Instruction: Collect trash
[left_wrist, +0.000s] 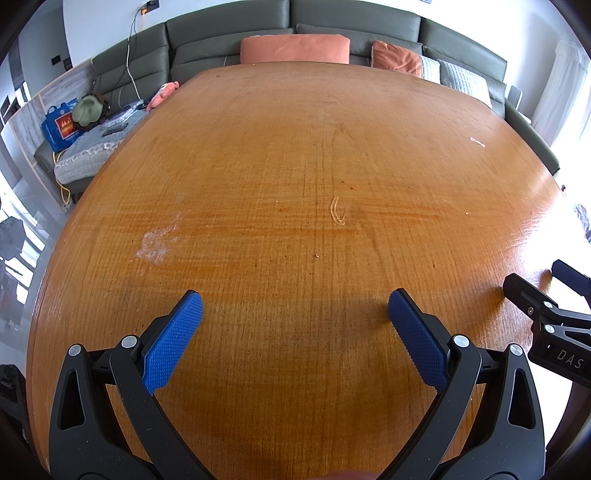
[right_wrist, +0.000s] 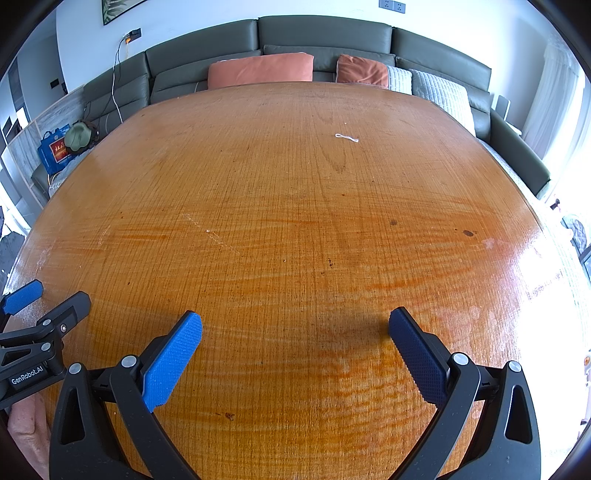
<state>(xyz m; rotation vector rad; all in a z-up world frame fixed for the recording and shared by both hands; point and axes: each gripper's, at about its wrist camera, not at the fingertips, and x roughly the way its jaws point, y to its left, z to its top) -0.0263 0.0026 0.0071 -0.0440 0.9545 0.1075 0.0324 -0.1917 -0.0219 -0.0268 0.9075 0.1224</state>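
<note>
A small white twisted scrap (right_wrist: 347, 138) lies on the far half of the wooden table (right_wrist: 295, 240); it also shows in the left wrist view (left_wrist: 477, 141) at the far right. My left gripper (left_wrist: 295, 306) is open and empty, low over the near table edge. My right gripper (right_wrist: 295, 328) is open and empty, beside it on the right. Each gripper shows at the edge of the other's view: the right one (left_wrist: 546, 291), the left one (right_wrist: 48, 295). A pale curled mark (left_wrist: 338, 214) and a whitish smear (left_wrist: 157, 243) sit on the wood.
A grey-green sofa (right_wrist: 325, 37) with orange cushions (right_wrist: 260, 70) stands behind the table. A blue bag (left_wrist: 59, 127) and a green hat (left_wrist: 86, 110) lie on the sofa's left end. Bright window light falls from the right.
</note>
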